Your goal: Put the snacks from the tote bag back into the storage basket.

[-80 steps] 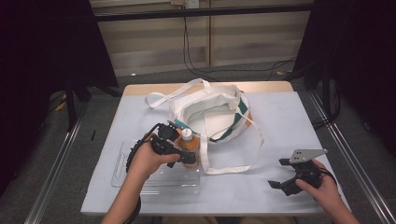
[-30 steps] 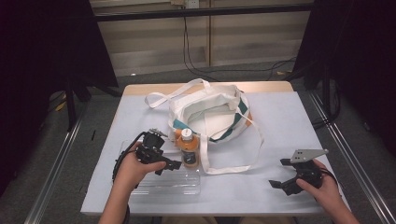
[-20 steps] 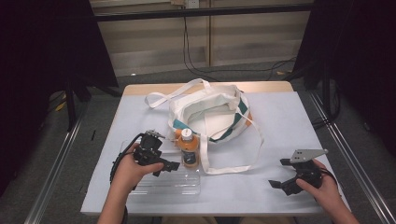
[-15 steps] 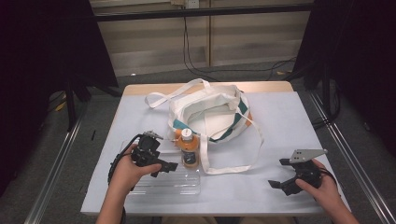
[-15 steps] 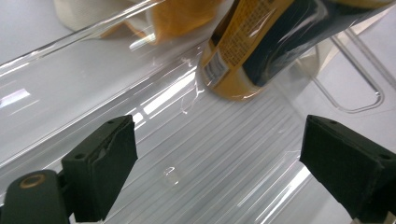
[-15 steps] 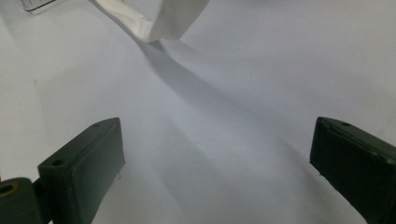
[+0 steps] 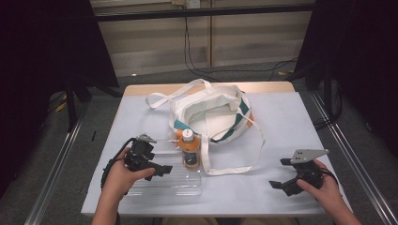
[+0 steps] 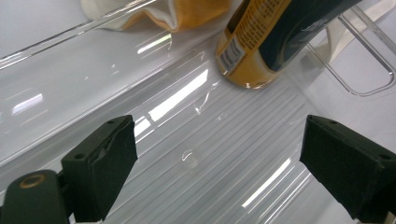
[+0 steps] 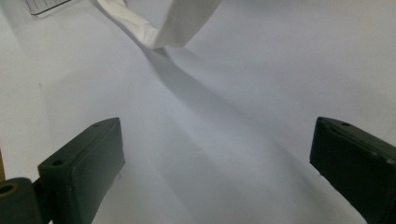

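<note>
An orange drink bottle (image 7: 189,151) with a white cap stands upright at the right end of a clear plastic tray (image 7: 164,185). My left gripper (image 7: 159,164) hovers over the tray just left of the bottle, open and holding nothing. In the left gripper view the bottle's base (image 8: 254,42) rests on the ribbed tray floor (image 8: 196,140) beyond my open left gripper (image 8: 219,172). A white tote bag (image 7: 213,115) with teal trim lies open behind the bottle. My right gripper (image 7: 280,173) rests open at the front right, apart from everything.
The bag's long strap (image 7: 234,166) loops over the table (image 7: 291,126) between the bottle and the right gripper; its end (image 9: 159,25) shows beyond the open right gripper (image 9: 215,168). A second strap (image 7: 162,98) trails to the back left.
The left gripper, which was at the bottle 2.7 s ago, has drawn back to the left with its jaws open, leaving the bottle standing in the tray. The right gripper has stayed put.
</note>
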Motion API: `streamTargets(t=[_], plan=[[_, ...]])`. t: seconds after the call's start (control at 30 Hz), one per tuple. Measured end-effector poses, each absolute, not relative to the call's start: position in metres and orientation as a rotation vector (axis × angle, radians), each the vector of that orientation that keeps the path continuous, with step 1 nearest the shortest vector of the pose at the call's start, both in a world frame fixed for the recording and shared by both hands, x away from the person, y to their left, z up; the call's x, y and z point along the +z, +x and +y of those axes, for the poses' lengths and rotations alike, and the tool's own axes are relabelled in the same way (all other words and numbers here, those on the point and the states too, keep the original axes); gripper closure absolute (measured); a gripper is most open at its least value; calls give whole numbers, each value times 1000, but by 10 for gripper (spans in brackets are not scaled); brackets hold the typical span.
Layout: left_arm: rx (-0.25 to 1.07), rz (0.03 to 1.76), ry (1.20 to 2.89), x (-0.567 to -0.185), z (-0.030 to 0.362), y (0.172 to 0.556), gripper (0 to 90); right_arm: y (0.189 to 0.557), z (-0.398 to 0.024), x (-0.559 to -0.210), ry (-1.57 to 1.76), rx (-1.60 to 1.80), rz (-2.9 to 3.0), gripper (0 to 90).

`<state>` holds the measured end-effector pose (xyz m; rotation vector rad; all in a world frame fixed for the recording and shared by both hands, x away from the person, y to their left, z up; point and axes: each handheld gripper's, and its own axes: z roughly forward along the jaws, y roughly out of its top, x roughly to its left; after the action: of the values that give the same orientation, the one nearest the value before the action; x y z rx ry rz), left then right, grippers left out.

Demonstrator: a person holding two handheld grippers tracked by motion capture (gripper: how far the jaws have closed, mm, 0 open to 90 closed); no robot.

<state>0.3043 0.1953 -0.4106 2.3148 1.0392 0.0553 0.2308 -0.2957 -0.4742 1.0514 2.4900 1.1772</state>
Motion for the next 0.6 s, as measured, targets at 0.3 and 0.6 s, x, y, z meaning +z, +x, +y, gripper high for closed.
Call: streamTargets(t=[0.3,0.6], plan=[[66,1070,2287,-414,204,303,105,231,-297,-474,1047,1185,2488,24],[78,1097,2294,-420,208,300,102,233,-295,-473,1043,1190,2487,24]])
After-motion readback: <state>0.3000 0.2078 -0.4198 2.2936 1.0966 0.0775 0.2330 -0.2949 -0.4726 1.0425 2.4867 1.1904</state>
